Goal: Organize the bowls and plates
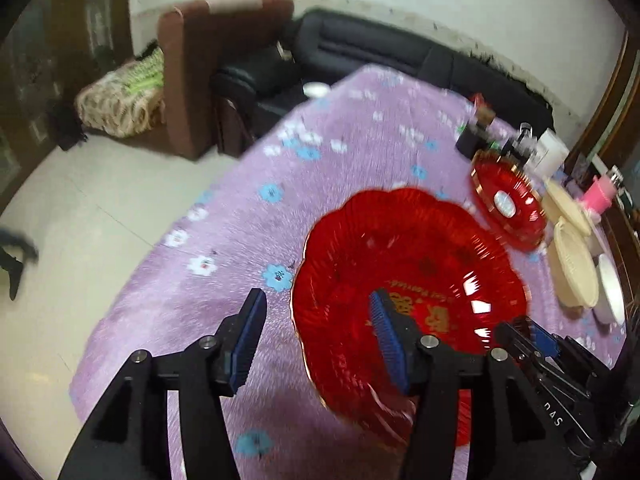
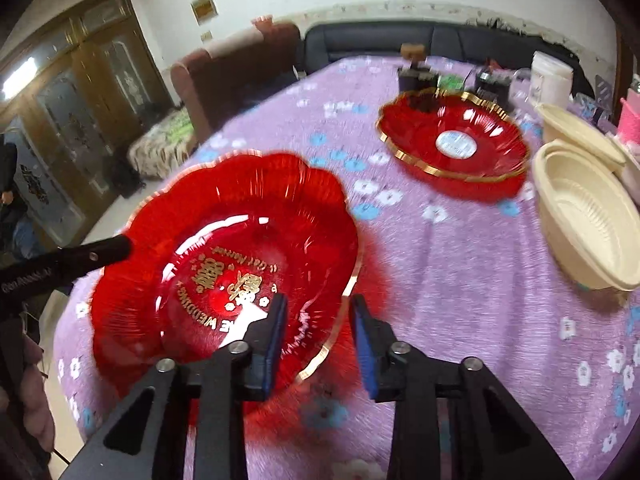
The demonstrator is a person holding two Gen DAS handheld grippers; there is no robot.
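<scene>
A large red scalloped plate with gold lettering [image 1: 408, 280] [image 2: 224, 256] lies near the front of the purple flowered tablecloth. My left gripper [image 1: 318, 340] is open; its right finger is over the plate, its left finger over the cloth, the rim between them. My right gripper [image 2: 318, 340] is open and straddles the plate's right rim. A second red gold-rimmed plate [image 1: 506, 202] [image 2: 454, 144] lies farther back. Cream bowls [image 1: 574, 268] [image 2: 588, 216] stand at the right.
The tablecloth [image 2: 460, 280] covers the table. Small dark boxes [image 2: 416, 76], a white tub [image 2: 550, 80] and a pink item [image 1: 600, 194] stand at the far right. A brown armchair [image 1: 208, 72] and black sofa [image 1: 380, 44] are behind.
</scene>
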